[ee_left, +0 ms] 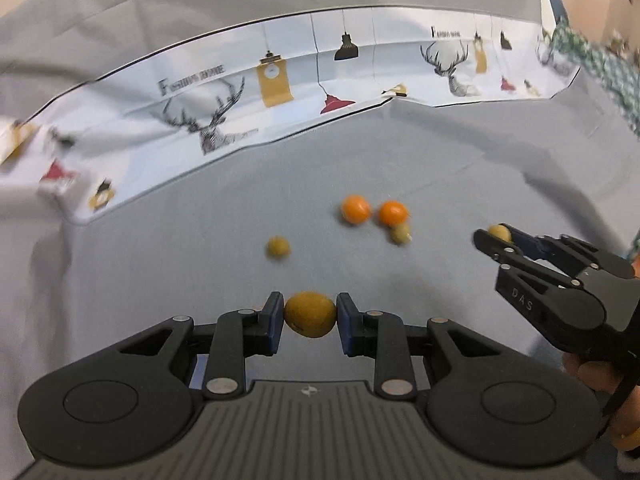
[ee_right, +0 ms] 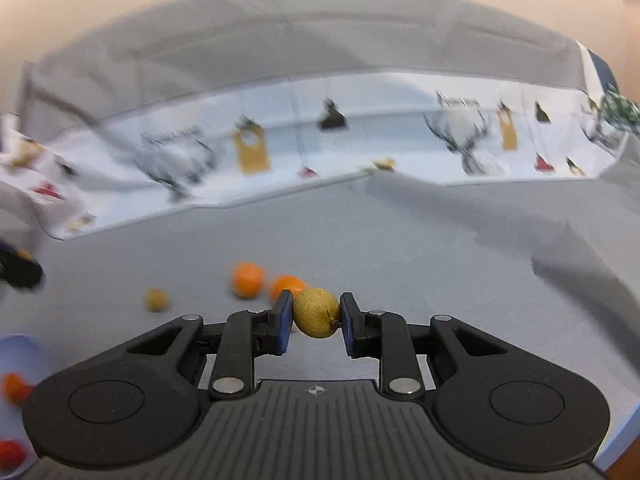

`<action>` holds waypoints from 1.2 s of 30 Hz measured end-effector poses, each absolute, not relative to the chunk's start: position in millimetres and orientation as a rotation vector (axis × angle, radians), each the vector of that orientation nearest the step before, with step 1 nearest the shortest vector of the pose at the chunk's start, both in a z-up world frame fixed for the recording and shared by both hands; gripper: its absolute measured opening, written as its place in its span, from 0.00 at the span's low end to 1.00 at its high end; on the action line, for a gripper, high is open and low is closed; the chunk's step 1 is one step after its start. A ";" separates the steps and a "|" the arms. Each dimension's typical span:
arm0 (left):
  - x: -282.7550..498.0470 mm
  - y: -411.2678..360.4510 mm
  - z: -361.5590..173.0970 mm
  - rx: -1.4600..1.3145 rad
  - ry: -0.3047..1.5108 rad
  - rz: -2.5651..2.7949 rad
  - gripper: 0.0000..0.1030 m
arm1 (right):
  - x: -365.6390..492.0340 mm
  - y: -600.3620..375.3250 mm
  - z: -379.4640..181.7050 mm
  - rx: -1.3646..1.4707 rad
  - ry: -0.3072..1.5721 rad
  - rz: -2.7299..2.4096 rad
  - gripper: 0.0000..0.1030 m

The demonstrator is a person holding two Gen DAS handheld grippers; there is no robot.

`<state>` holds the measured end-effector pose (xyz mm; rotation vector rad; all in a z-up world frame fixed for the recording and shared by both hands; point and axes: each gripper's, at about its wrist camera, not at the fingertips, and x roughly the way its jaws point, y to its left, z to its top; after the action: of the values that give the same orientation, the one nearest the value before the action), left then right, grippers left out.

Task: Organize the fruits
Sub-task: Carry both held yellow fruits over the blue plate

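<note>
Fruit sits in both grippers: the left gripper (ee_left: 310, 316) is closed tight on a small yellow-brown fruit (ee_left: 310, 314), its blue pads pressing each side, and the right gripper (ee_right: 316, 314) is clamped the same way on a greenish-yellow fruit (ee_right: 316, 313) with a dark stem end. Beyond the fingers, on the grey cloth (ee_left: 200, 272), lie two orange fruits (ee_left: 355, 209), side by side, a small yellowish one (ee_left: 401, 233) just beside them, and another yellowish one (ee_left: 278, 247) apart to the left. The left view alone shows the right gripper from the side with its fruit at the tips. Only the right view shows a pale bowl (ee_right: 24, 354) at the lower left with orange pieces in it.
</note>
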<state>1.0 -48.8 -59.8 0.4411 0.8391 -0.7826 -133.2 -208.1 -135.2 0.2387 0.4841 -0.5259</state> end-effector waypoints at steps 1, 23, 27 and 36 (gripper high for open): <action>-11.9 -34.8 -54.5 0.423 0.853 -0.777 0.30 | -142.7 -199.7 -126.9 0.248 0.483 -0.494 0.25; -159.9 150.7 -1.8 0.223 0.706 -0.610 0.30 | -248.5 -20.5 -28.9 0.115 0.491 -0.095 0.25; -165.5 160.2 3.4 0.196 0.682 -0.623 0.30 | -257.1 -13.0 -21.9 0.089 0.480 -0.115 0.25; -165.0 167.9 5.3 0.172 0.670 -0.629 0.30 | -254.5 -0.1 -18.8 0.042 0.485 -0.117 0.25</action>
<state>-165.0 167.9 5.3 0.1724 0.6700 -0.6294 -254.5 -0.1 -18.8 0.0419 0.4848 -0.1174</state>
